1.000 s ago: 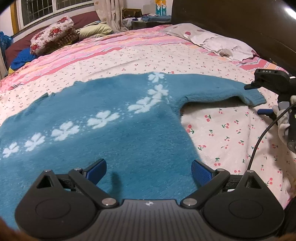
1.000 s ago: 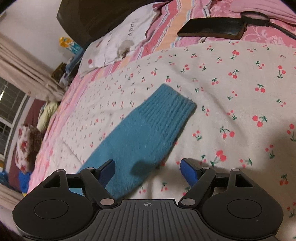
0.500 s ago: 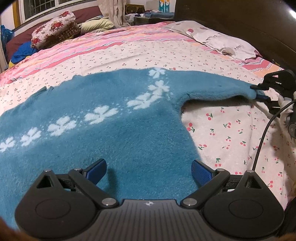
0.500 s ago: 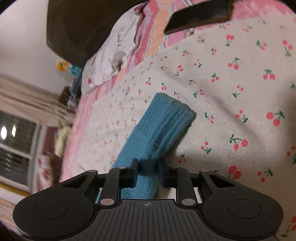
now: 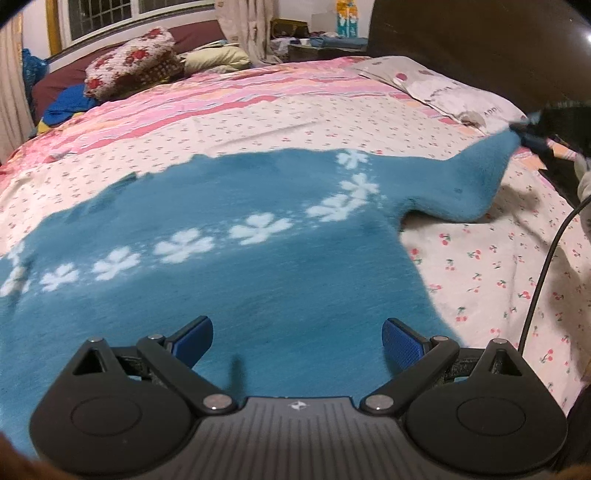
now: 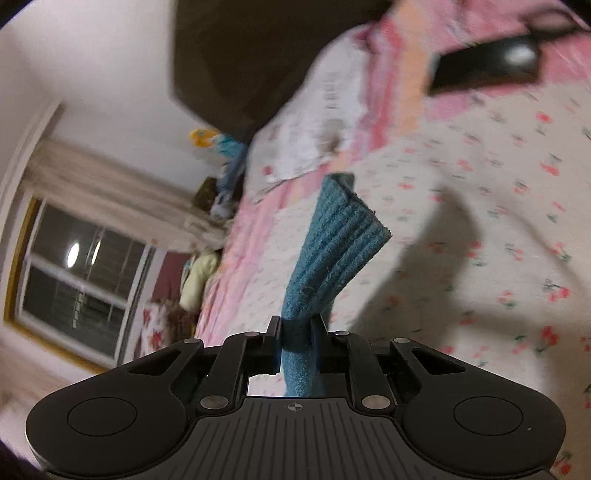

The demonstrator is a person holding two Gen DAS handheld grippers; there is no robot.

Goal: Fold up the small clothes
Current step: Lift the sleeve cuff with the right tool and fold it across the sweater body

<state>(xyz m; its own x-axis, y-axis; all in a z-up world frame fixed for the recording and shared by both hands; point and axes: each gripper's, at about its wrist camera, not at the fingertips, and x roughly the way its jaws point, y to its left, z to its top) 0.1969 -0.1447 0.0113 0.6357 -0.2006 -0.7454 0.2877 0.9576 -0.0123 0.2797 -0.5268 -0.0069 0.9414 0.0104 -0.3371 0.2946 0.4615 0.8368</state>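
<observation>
Blue sweater (image 5: 258,288) with a row of white flowers, spread flat on the cherry-print bedspread (image 5: 498,266). One sleeve (image 5: 461,192) pulled out to the side of the sweater body, its end raised off the bedspread, with a shadow below it. Ribbed cuff (image 6: 332,251) of this sleeve clamped in the right gripper (image 6: 297,332); jaws just now closing, almost together, the knit pinched between them and standing up folded in front of them.

Left gripper (image 5: 297,332) over the near part of the sweater body, jaws wide apart, nothing between them; contact with the knit not possible to tell.

Beyond the sweater, a pink striped blanket (image 5: 258,96). Past the raised sleeve end, a pale pillow (image 5: 454,92) against a dark headboard (image 5: 480,37). Far behind the sweater, a floral cushion (image 5: 129,62) below a window (image 5: 110,14). Beside the sleeve, a black cable (image 5: 543,266) hanging over the bedspread. Behind the cuff, a dark flat thing (image 6: 487,70), blurred.
</observation>
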